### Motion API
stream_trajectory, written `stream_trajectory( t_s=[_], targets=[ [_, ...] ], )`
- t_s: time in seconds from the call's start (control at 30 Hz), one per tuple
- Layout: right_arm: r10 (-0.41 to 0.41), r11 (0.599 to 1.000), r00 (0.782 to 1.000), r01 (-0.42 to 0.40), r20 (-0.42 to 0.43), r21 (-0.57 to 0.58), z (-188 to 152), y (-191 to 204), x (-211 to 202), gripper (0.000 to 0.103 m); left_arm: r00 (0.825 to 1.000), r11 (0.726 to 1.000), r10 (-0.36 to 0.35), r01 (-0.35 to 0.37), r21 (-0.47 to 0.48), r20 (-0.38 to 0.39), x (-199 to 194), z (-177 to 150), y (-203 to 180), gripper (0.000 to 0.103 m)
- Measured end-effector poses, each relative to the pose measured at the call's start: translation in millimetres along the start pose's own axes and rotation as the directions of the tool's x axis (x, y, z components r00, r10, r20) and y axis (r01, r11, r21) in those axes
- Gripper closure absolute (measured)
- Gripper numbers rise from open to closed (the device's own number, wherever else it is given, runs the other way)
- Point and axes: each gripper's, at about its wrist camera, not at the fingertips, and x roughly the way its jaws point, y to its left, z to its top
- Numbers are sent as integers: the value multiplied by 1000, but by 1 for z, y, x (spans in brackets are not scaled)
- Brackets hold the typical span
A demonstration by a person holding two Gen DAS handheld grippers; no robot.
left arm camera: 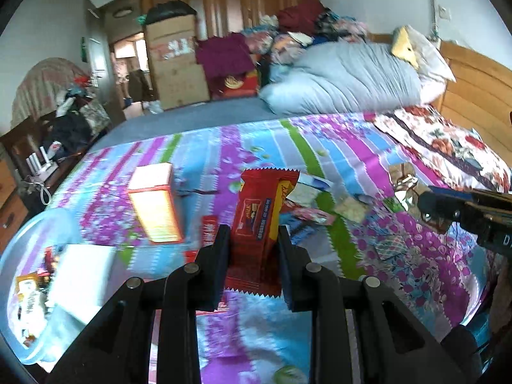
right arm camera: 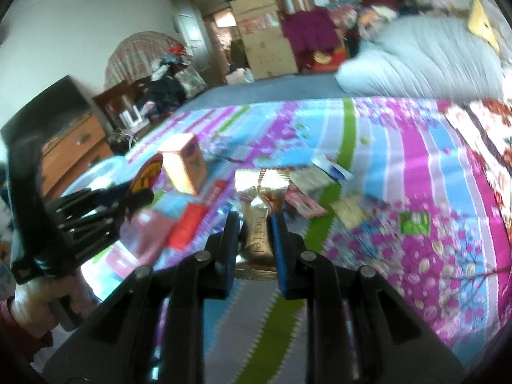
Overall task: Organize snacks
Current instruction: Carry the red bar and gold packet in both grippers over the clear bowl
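Observation:
My left gripper [left arm camera: 251,233] is shut on a red snack bar wrapper [left arm camera: 256,220] and holds it above the colourful bedspread [left arm camera: 368,160]. My right gripper [right arm camera: 254,224] is shut on a gold wrapped snack [right arm camera: 257,233] above the same bedspread [right arm camera: 400,166]. The left gripper also shows at the left of the right wrist view [right arm camera: 96,214], with the red wrapper [right arm camera: 148,172] in it. A pile of loose snack packets [left arm camera: 316,201] lies on the bed beyond my left gripper. An orange box [left arm camera: 156,204] stands to the left. A pale blue bin [left arm camera: 35,288] at the lower left holds several snacks.
A grey duvet [left arm camera: 345,76] and a floral pillow [left arm camera: 448,147] lie at the far side of the bed. Cardboard boxes [left arm camera: 176,64] and clothes stand beyond. A wooden dresser [right arm camera: 73,153] is left of the bed. More packets [right arm camera: 188,227] lie near the bin.

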Motion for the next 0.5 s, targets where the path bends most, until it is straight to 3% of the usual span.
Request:
stream_trajectory(
  t_s=[0.33,0.5],
  targets=[
    [103,986,994,-98,30,-133,44,88,15,82,994,990,97,-90,-108,60,-52,5,80,75],
    [189,966,982,-181,24,-184,68,139,34,82,980,969,176,-157,-190,89,-86,4,143,75]
  ],
)
